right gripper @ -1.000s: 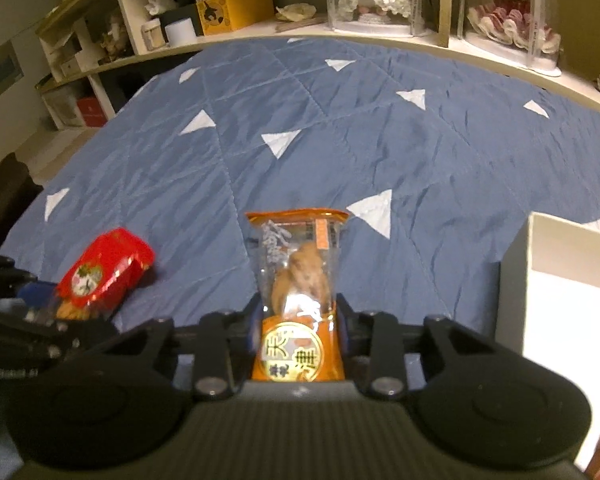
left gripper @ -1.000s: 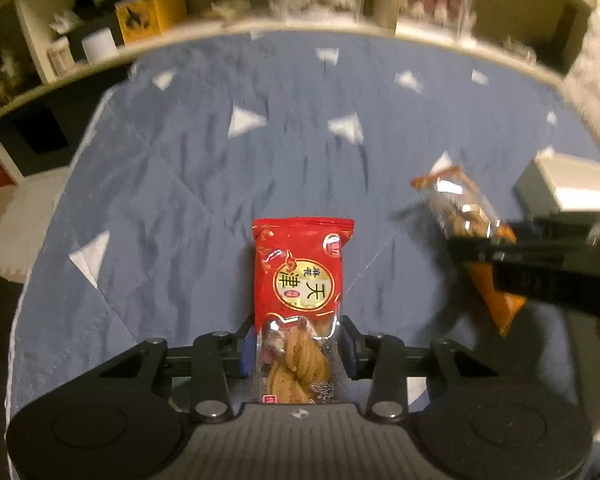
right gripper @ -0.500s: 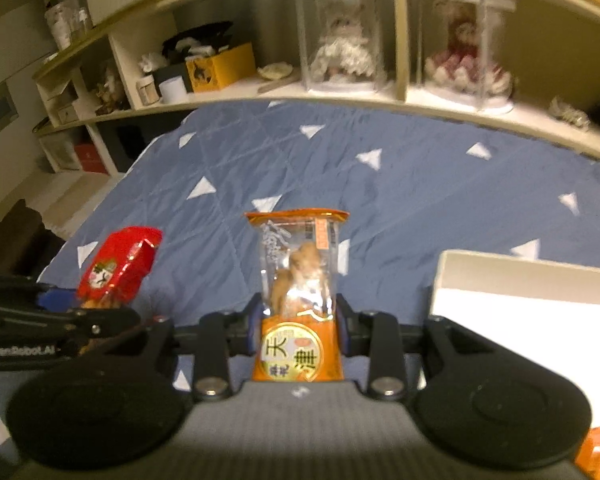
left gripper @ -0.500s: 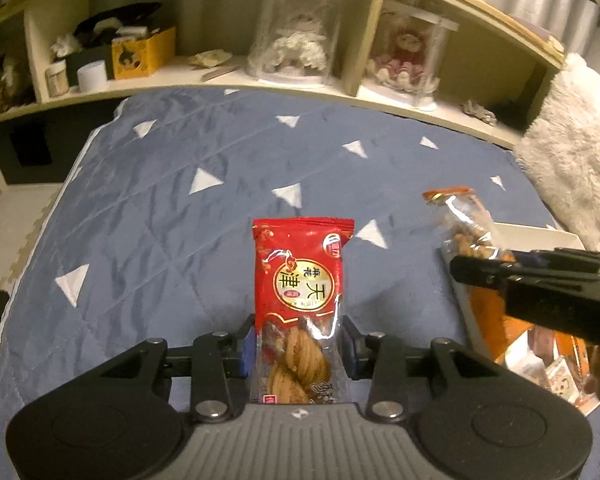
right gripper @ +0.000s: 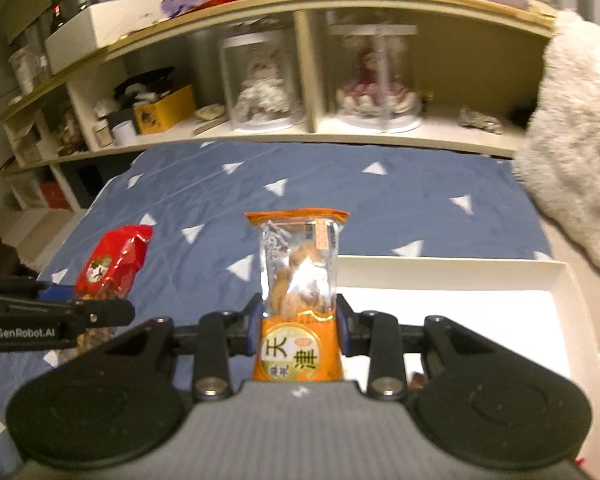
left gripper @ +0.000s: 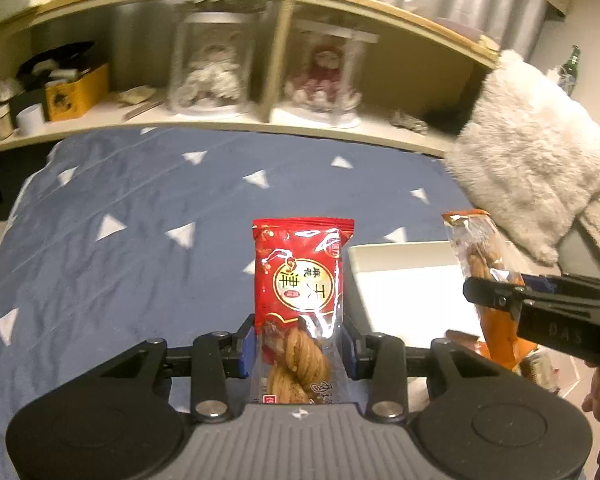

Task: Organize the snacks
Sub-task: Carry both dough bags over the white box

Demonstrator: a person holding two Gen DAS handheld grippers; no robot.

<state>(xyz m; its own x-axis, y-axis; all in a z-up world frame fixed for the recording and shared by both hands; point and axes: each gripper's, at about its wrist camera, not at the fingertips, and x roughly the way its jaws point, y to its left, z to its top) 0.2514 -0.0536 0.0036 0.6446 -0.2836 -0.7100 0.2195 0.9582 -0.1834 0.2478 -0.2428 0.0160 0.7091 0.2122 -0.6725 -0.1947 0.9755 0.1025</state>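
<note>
A red foil snack packet with a clear lower window showing twisted fried dough (left gripper: 303, 280) is clamped upright between the pads of the left gripper (left gripper: 300, 346). An orange-and-clear packet of similar twists (right gripper: 298, 292) is clamped likewise in the right gripper (right gripper: 298, 326). A white shallow rectangular box (right gripper: 556, 276) lies just ahead and right of the right gripper, on a blue quilted cover with white triangles (right gripper: 332, 188).

Risk, judged: both packets are held by the lower end only; slick film may slip or tip on release, landing outside the box.

Writing: "天津" on both packets; "GenRobot.AI" is read on the left gripper's side in the right view.
</note>
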